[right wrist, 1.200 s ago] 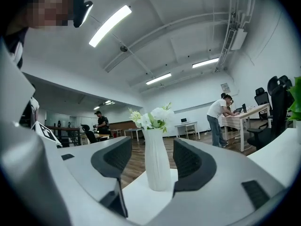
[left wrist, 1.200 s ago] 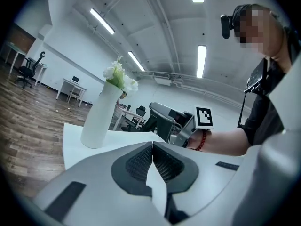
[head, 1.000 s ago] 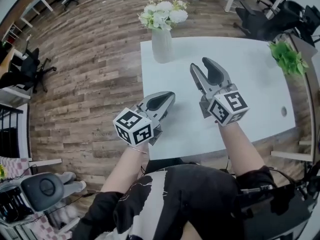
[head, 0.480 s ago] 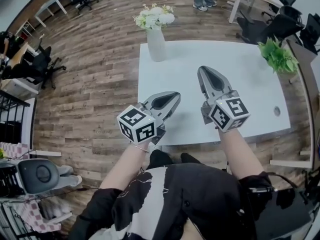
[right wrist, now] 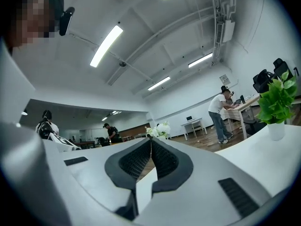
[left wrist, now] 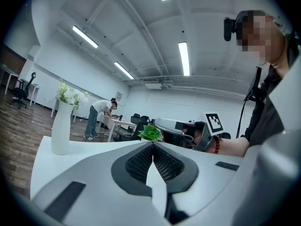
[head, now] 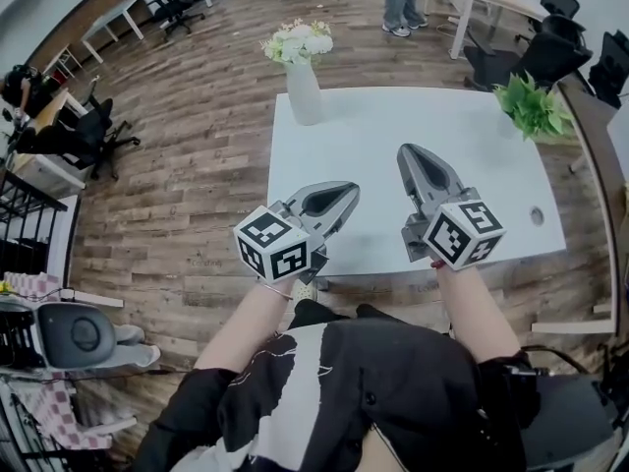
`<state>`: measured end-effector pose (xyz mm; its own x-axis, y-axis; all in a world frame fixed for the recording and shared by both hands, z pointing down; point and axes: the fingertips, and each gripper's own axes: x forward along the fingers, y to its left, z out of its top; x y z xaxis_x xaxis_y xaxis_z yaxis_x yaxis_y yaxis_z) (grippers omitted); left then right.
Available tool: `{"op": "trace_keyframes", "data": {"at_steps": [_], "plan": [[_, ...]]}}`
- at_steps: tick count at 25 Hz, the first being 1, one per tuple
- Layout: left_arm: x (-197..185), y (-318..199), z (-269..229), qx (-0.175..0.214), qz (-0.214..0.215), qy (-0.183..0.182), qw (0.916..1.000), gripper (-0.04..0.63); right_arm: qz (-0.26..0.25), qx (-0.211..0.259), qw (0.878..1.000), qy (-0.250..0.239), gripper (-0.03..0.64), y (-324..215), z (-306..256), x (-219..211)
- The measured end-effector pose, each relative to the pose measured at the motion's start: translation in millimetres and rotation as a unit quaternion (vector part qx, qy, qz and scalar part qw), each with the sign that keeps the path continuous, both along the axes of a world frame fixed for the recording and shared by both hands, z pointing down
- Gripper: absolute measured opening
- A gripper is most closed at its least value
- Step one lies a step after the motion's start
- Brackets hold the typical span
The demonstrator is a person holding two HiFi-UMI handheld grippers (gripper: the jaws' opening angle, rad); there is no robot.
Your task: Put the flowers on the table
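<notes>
White flowers (right wrist: 161, 128) peek out, half-hidden behind the right gripper (right wrist: 150, 141).

No words or numbers were legible: the left gripper (head: 351, 193) and right gripper (head: 407, 151) bore only patterned square markers (head: 267, 247); a wall sign (right wrist: 225, 79) at upper right was too small.

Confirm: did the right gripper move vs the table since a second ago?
Yes. The right gripper has drawn back toward the person: its marker cube was well inside the near edge of the white table, now it overlaps that edge.
</notes>
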<state>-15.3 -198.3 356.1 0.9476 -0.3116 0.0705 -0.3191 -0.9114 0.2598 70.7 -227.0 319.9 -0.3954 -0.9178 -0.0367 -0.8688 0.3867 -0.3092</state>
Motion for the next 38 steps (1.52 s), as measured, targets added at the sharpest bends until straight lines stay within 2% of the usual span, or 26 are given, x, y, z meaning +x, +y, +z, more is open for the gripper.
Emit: {"op": "trace_keyframes", "data": {"at_steps": [8,16,21,31,38], "plan": [[10,53,-11,0.024,-0.016,-0.002,0.9996,0.015,-0.037,0.002,0.999,-0.01,0.015,58,7,7],[9,111,-6,0.043,-0.07,0.003,0.9966,0.015,-0.082,-0.028,0.996,-0.004,0.015,113,29,8],[7,128,3,-0.012,-0.076,0.015,0.9969,0.015,-0.085,-0.056,0.994,-0.026,0.015,135,45,13],[3,152,29,-0.048,-0.036,-0.013,0.9981,0.015,-0.076,-0.094,0.993,-0.019,0.015,159,71,-1],[-26,163,36,-0.066,-0.009,-0.022,0.9975,0.015,-0.051,-0.123,0.991,-0.025,0.015,178,80,-21]]}}
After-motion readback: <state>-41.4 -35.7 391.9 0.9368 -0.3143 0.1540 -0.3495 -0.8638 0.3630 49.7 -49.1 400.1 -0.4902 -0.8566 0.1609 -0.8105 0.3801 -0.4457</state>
